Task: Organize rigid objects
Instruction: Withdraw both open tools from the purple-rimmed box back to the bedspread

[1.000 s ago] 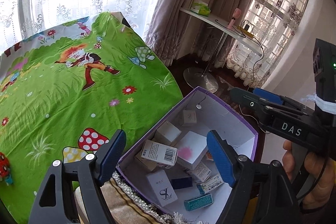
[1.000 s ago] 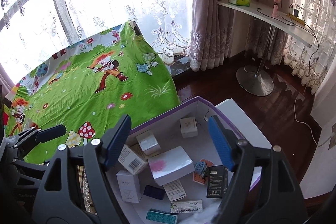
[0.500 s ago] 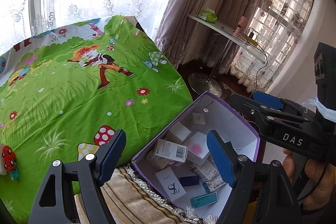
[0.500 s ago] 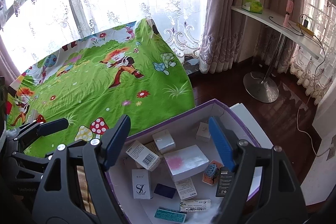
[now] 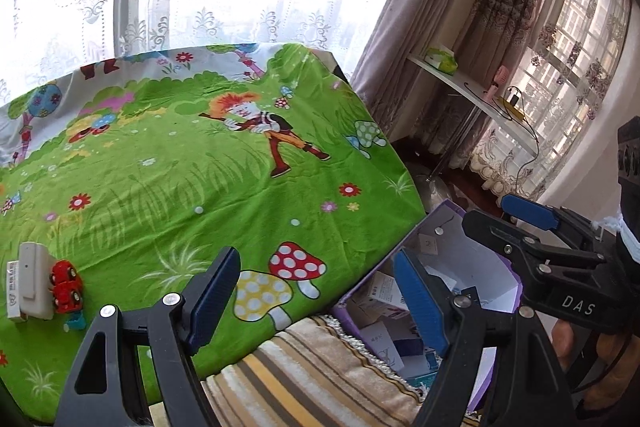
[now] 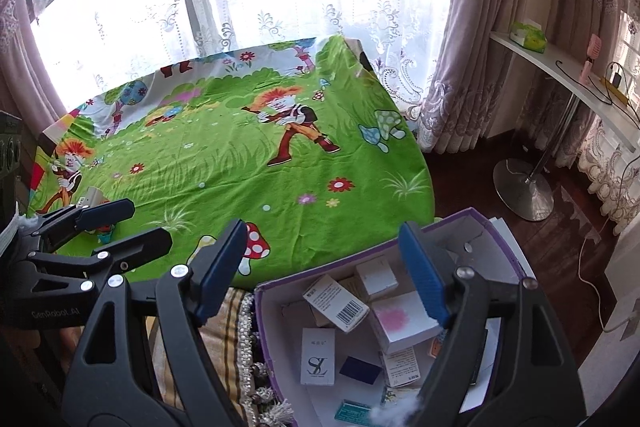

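A purple-rimmed open box (image 6: 508, 239) stands beside the table, holding several small cartons, among them a barcode carton (image 6: 336, 303) and a pink-spotted white carton (image 6: 400, 319); the box also shows in the left wrist view (image 5: 516, 283). My left gripper (image 5: 320, 299) is open and empty above the table's near right corner. My right gripper (image 6: 324, 275) is open and empty above the box's left rim. On the green cartoon tablecloth (image 5: 180, 187), at the far left, lie a white flat device (image 5: 30, 279) and a red toy car (image 5: 64, 291).
A striped fringed cloth (image 5: 312, 375) lies between table and box. A white shelf on a metal stand (image 6: 560, 75) holds a green tissue pack (image 6: 528, 35). Curtains and windows stand behind. Dark wood floor is to the right.
Both grippers have swung left and up, away from the box and toward the table. The box has slid to the lower right of both views. The white device and red car have come into view.
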A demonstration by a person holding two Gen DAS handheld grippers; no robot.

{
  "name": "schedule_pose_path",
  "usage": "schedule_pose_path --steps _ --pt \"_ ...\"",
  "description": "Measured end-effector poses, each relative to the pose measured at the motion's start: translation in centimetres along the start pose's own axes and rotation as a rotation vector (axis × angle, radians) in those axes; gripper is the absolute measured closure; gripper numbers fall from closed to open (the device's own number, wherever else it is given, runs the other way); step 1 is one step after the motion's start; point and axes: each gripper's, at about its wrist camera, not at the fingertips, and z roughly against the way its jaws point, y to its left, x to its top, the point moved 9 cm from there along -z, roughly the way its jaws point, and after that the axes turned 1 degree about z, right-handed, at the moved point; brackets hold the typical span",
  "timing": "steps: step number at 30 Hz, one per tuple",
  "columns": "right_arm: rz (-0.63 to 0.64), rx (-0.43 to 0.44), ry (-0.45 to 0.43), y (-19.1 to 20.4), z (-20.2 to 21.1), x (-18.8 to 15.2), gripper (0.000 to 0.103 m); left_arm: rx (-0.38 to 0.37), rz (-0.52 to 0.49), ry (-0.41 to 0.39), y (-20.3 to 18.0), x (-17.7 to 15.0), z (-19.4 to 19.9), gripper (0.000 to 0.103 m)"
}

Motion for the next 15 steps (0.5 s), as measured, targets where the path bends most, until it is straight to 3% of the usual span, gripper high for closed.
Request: schedule_pose_path --steps 15 --pt "0.117 0.139 0.040 10.6 -2.6 1.2 0.023 0.147 0.169 -0.035 13.6 -0.7 4.0 0.023"
